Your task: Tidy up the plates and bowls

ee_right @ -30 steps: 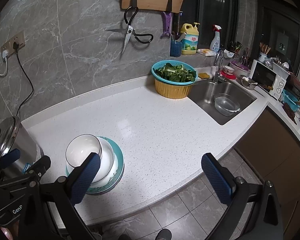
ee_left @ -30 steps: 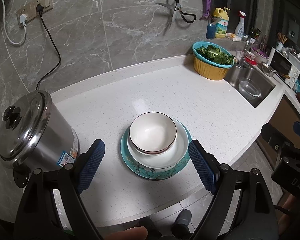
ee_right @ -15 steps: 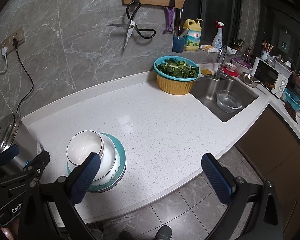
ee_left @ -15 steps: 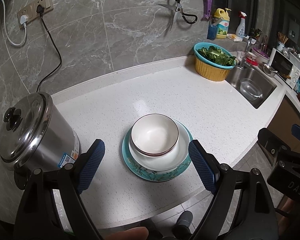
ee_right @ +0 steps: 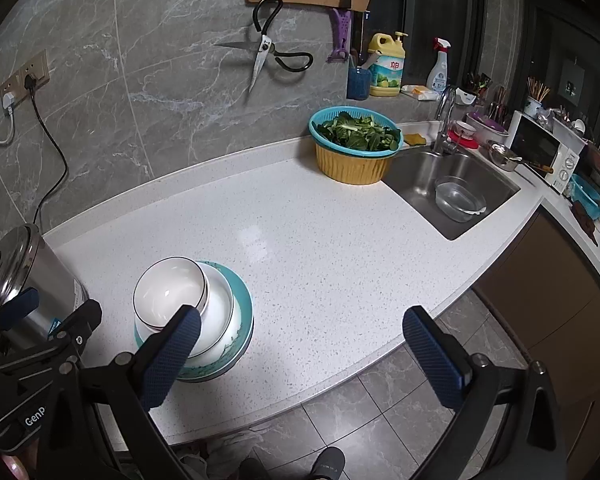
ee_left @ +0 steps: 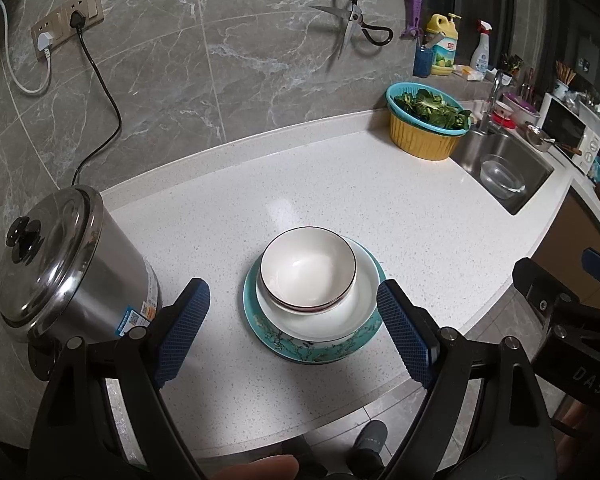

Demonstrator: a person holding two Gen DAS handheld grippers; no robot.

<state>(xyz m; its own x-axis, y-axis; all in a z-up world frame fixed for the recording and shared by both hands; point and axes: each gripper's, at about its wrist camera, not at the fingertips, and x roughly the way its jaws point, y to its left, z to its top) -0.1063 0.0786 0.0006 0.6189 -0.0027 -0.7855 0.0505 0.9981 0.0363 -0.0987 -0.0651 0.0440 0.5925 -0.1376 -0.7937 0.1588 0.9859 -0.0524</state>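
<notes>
Both hand-held grippers, left and right, spread wide open, gripping nothing, bowl stack lower center on counter.

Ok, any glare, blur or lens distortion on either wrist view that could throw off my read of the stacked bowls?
Left wrist view: sharp, soft sheen inside the top bowl, fisheye bends the counter edge. Right wrist view: sharp too, a small highlight on the counter, dark corners, its own finger covering the stack's near side.
</notes>
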